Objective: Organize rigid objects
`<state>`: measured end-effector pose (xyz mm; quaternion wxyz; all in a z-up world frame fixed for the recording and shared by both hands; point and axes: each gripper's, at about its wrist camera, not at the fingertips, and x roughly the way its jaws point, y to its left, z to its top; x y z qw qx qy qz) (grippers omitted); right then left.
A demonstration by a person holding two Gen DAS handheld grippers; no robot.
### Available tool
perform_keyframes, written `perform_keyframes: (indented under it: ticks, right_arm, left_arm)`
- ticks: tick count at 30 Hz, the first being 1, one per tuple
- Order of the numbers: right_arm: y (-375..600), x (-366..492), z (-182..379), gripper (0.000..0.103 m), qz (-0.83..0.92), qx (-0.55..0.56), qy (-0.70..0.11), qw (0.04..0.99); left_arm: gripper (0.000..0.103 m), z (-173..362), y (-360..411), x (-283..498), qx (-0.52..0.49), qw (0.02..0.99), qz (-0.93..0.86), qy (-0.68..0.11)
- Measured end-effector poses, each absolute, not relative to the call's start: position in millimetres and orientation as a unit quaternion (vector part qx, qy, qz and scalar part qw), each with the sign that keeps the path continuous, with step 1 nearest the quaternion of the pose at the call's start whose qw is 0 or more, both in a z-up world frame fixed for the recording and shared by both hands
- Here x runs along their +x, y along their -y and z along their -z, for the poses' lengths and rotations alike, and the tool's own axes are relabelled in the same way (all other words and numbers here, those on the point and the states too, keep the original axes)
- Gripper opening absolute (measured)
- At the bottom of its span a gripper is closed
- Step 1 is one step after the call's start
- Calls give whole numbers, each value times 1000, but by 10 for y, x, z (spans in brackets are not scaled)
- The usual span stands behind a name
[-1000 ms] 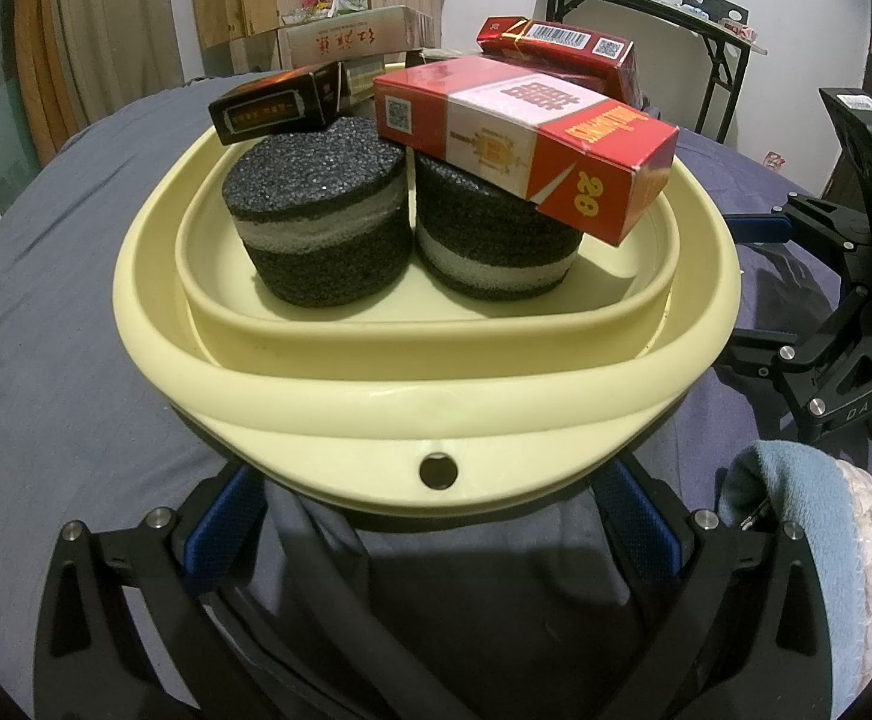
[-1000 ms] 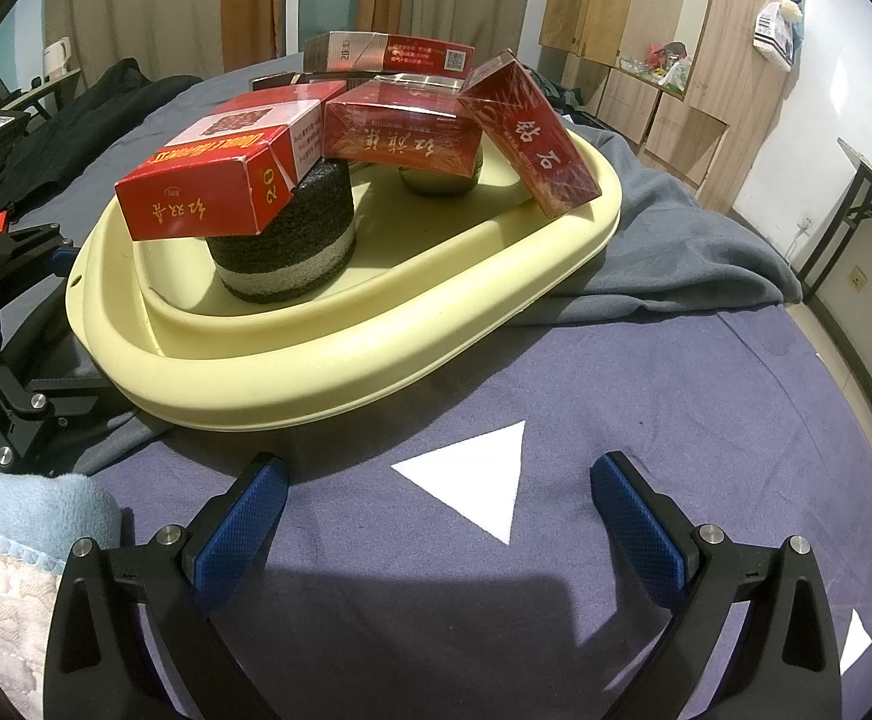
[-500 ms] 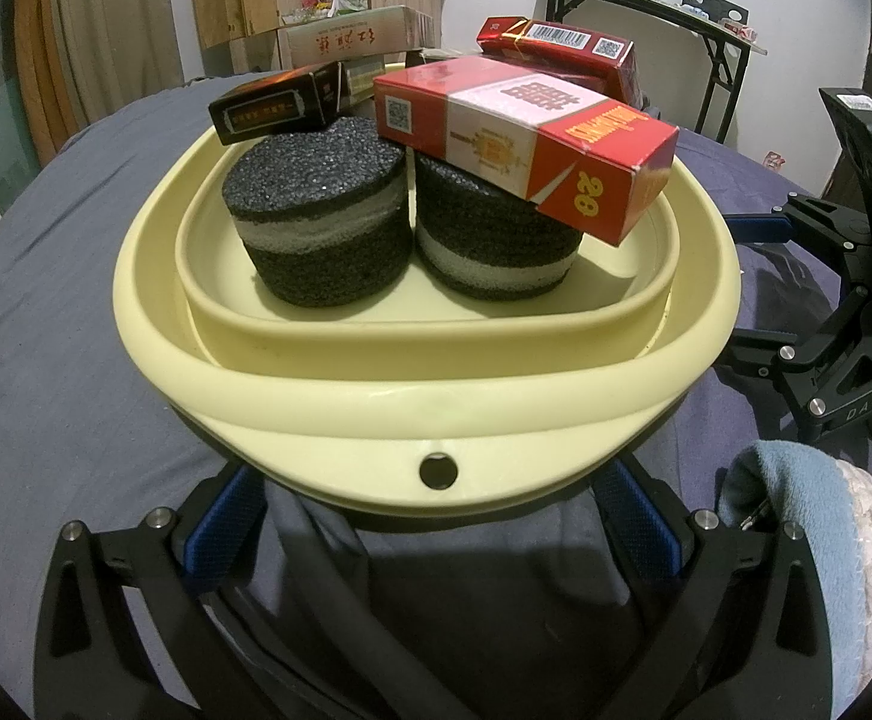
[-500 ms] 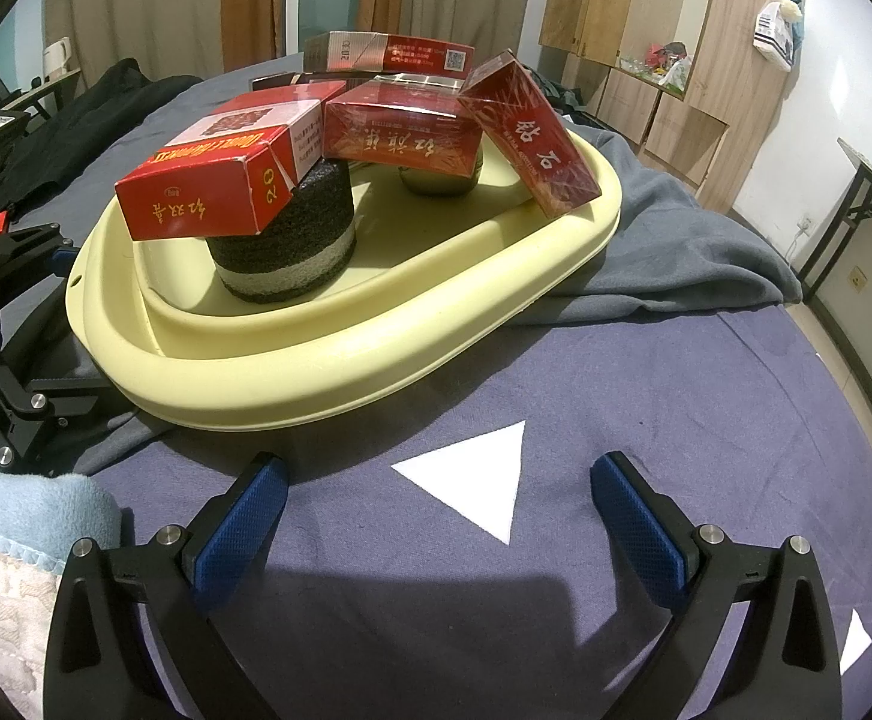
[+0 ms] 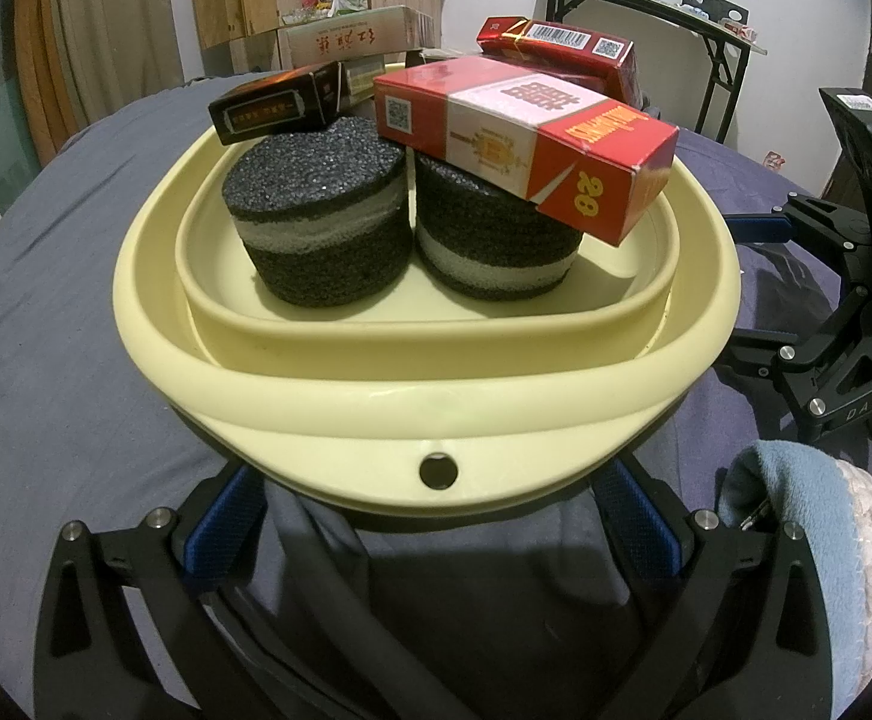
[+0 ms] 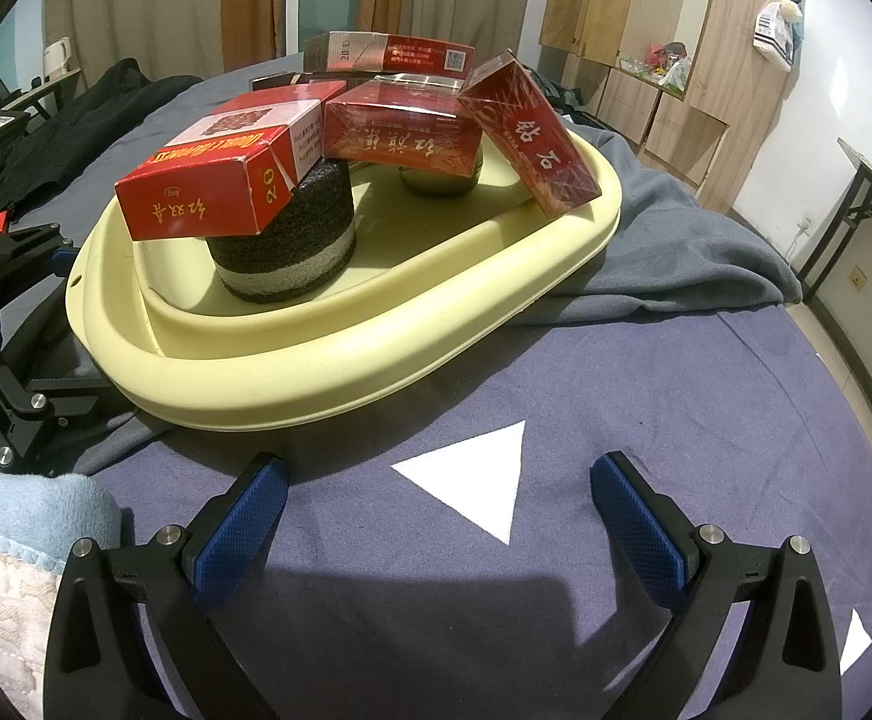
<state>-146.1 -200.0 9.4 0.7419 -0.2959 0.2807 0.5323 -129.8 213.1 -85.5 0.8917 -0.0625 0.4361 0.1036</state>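
left gripper (image 5: 436,516): wide, under basin (image 5: 424,396) rim | right gripper (image 6: 436,510): wide, empty | boxes (image 6: 208,192) are best lifted singly, level

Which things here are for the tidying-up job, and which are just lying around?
For the job:
- yellow basin
- black foam rounds
- red-and-white box
- black box
- leaning red box
- left gripper, open
- right gripper, open

Just lying around:
- grey cloth
- blue towel
- folding table
- wooden cupboards
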Motion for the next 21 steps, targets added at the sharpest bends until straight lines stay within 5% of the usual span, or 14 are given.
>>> perform_keyframes:
  ticks: [21]
  right_arm:
    - [1999, -1461, -94, 103, -532, -296, -281, 742]
  left_arm:
    - [103, 860, -2123, -1293, -63, 892, -104, -436]
